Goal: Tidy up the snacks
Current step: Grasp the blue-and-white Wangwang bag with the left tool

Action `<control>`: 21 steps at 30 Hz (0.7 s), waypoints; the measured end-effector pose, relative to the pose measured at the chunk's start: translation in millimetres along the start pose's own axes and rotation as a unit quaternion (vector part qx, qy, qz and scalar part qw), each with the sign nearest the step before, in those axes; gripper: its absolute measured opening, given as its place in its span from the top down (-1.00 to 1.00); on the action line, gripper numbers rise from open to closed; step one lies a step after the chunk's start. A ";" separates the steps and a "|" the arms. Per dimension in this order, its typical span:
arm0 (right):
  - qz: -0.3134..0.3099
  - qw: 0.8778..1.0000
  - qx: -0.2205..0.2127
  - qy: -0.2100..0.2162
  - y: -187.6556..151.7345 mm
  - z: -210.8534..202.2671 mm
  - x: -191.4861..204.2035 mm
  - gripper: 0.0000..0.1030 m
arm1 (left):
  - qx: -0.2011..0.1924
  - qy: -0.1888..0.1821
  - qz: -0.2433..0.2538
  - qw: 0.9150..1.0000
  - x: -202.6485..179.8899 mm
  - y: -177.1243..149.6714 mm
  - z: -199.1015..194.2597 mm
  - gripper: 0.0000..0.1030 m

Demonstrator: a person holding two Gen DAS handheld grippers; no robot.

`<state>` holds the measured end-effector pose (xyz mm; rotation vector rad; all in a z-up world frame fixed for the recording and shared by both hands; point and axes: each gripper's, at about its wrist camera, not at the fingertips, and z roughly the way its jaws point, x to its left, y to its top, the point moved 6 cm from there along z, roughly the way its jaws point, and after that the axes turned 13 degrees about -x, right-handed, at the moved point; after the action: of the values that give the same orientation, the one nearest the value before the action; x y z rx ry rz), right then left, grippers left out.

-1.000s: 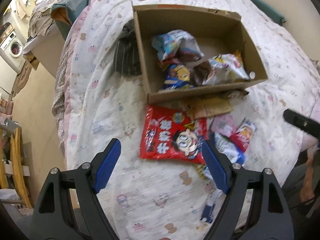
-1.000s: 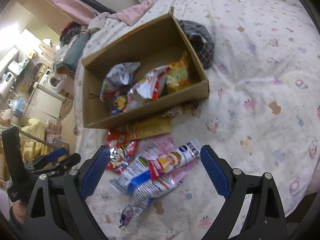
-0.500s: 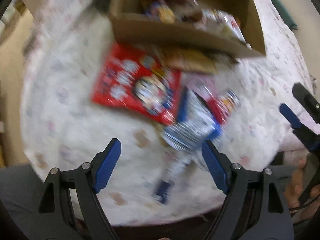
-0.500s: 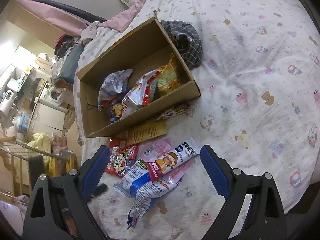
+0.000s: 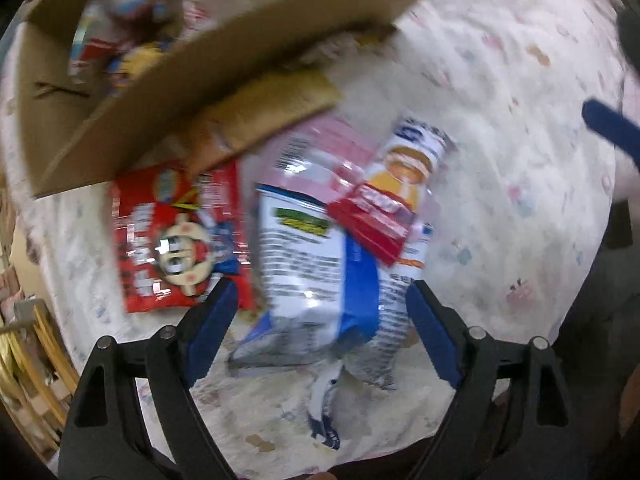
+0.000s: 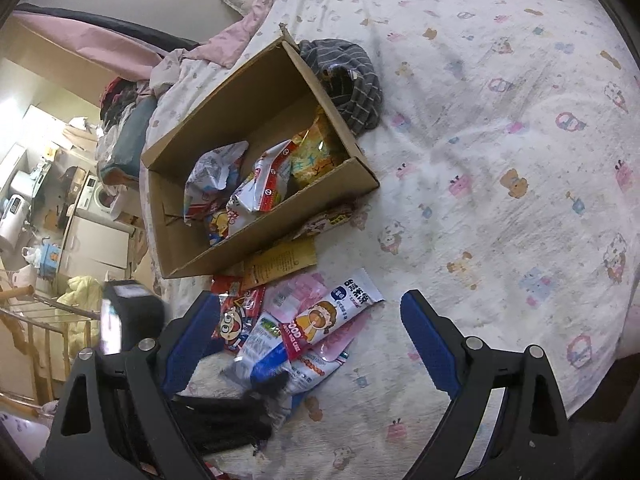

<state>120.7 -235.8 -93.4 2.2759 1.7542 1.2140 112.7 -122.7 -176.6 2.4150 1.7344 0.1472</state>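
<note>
Left gripper (image 5: 320, 304) points straight down over the loose pile on the bed; jaws apart and just opened a bit wider, straddling the blue-and-white bag (image 5: 316, 264), pads not pressing it yet. To do this well, I'd drop straight down, keep the bag centred between the blue pads, and close on its crinkled middle only, since the red-and-orange packet (image 5: 394, 204) overlaps it at 1 o'clock and could come up with it. The red cartoon pack (image 5: 176, 240) lies just beside at 10 o'clock; don't snag its edge. Right gripper (image 6: 308, 336) has jaws apart, holding nothing, hovering near the same pile. Count outside the box: about five loose packs, counting the pink pouch (image 5: 320, 148) and the yellow flat pack (image 5: 264, 112) at 12. Farther at 11 o'clock, one cardboard box (image 6: 280, 224) with at least four bags inside. One striped cloth (image 6: 352, 80) beyond it.
</note>
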 end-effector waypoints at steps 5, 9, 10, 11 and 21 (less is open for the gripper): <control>-0.005 1.000 0.000 -0.002 0.3 -0.5 0.7 -0.82 | 0.037 -0.002 0.034 0.999 -20.3 -8.4 22.6 -0.65; -0.005 1.000 0.004 -0.008 -0.4 2.2 -1.9 -0.82 | 0.022 0.023 0.082 0.996 -35.9 -14.8 26.7 -0.65; -0.003 1.000 0.005 -0.009 -0.3 2.5 -3.0 -0.82 | 0.017 0.020 0.081 0.996 -36.9 -14.5 26.0 -0.65; -0.001 1.000 0.004 -0.010 0.2 2.4 -3.8 -0.82 | 0.010 0.016 0.077 0.997 -37.2 -14.1 24.5 -0.57; 0.000 1.000 0.002 -0.016 -0.4 4.7 -4.9 -0.82 | -0.059 -0.021 0.059 0.996 1.3 -20.6 -40.0 -0.10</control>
<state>122.8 -237.7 -99.5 2.2847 1.7480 1.1678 86.9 -112.1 -141.2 2.4163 1.5218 0.2072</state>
